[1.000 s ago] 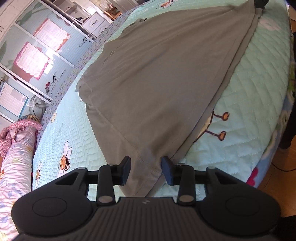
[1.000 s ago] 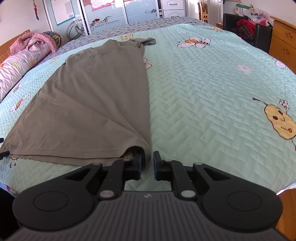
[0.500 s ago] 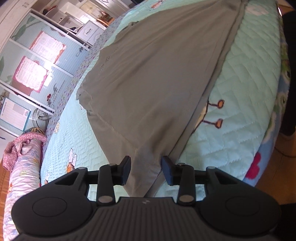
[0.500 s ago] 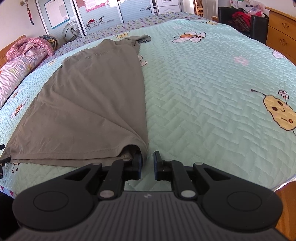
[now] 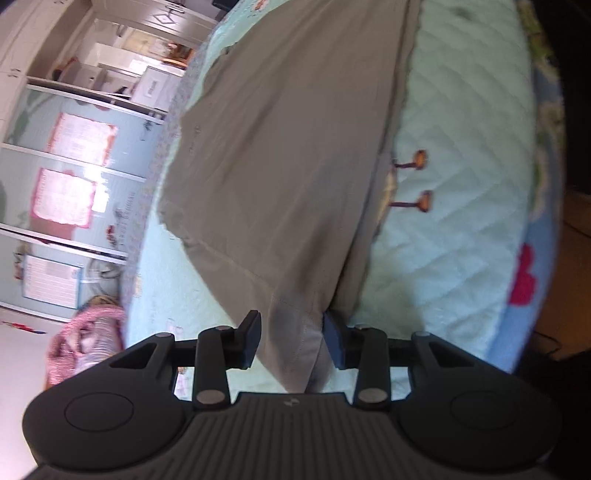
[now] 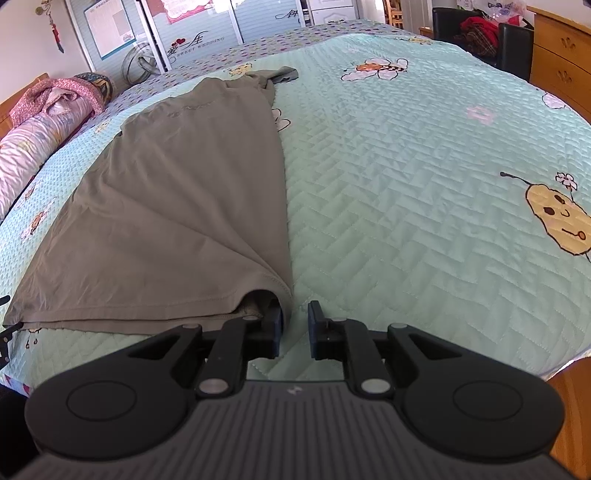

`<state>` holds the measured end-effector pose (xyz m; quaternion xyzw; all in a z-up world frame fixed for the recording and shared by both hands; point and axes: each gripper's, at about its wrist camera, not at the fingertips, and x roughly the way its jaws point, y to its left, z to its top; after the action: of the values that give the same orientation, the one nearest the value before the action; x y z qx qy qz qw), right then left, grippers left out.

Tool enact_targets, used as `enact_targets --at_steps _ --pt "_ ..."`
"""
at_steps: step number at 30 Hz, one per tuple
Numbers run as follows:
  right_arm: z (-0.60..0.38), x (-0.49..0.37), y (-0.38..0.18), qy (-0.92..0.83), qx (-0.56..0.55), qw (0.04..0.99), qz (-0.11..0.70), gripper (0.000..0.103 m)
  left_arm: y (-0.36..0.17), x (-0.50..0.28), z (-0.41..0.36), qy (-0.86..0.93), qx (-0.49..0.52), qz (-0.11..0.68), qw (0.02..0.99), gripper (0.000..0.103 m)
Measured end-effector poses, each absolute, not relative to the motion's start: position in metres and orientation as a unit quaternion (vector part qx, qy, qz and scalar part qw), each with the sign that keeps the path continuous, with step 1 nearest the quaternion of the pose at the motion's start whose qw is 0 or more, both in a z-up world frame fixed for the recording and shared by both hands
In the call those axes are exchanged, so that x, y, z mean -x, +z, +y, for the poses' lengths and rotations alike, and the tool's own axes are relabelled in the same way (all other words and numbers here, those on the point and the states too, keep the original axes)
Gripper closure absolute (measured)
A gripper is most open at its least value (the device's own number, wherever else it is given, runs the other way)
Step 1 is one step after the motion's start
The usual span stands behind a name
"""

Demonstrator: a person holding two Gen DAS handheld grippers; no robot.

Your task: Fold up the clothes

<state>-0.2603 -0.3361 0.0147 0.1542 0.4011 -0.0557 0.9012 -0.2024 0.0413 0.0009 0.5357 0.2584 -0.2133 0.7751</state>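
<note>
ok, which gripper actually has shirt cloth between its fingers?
The left gripper: the shirt corner runs between its open fingers. The right gripper shows only quilt.

From my right wrist camera I can read "SWEET WEDDING" in small capitals under a swirling script monogram with a red heart, printed on the sliding wardrobe door [image 6: 199, 35] behind the bed. The framed chart [image 6: 110, 26] on the neighbouring door (dense rows of print) is too small to read, and so is the faint lettering on the olive T-shirt [image 6: 188, 108].
</note>
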Motion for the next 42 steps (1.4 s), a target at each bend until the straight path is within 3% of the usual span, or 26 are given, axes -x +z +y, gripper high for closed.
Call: enact_targets --at_steps 3,5,6,7,11,16,18,24,35,42 --pt "-0.339 0.260 0.016 -0.056 -0.168 0.900 0.398 0.087 0.009 0.199 0.044 -0.205 -0.508 0.259 0.796 0.067" --pt "-0.337 0.262 0.019 -0.058 -0.160 0.904 0.392 0.087 0.014 0.197 0.046 -0.199 -0.488 0.259 0.809 0.092" --pt "-0.337 0.263 0.020 -0.059 -0.153 0.906 0.390 0.087 0.017 0.196 0.047 -0.196 -0.479 0.259 0.816 0.101" --pt "-0.336 0.264 0.022 -0.059 -0.147 0.908 0.387 0.087 0.019 0.194 0.048 -0.193 -0.469 0.259 0.822 0.102" --pt "-0.336 0.263 0.025 -0.055 -0.138 0.913 0.381 0.087 0.030 0.190 0.051 -0.181 -0.429 0.259 0.846 0.102" --pt "-0.330 0.262 0.023 -0.038 -0.142 0.913 0.381 0.083 0.040 0.177 0.100 -0.088 -0.306 0.316 0.893 0.102" --pt "-0.326 0.262 0.022 -0.033 -0.139 0.912 0.383 0.078 0.030 0.181 0.104 -0.085 -0.310 0.333 0.886 0.102" --pt "-0.318 0.264 0.021 -0.033 -0.119 0.911 0.393 0.077 0.028 0.189 0.110 -0.078 -0.271 0.334 0.899 0.102" --pt "-0.283 0.275 0.014 -0.013 0.001 0.925 0.381 0.077 0.070 0.161 0.118 -0.072 -0.229 0.313 0.919 0.102" --pt "-0.286 0.271 0.014 -0.019 -0.044 0.928 0.368 0.076 0.059 0.144 0.145 -0.038 -0.149 0.361 0.920 0.102"
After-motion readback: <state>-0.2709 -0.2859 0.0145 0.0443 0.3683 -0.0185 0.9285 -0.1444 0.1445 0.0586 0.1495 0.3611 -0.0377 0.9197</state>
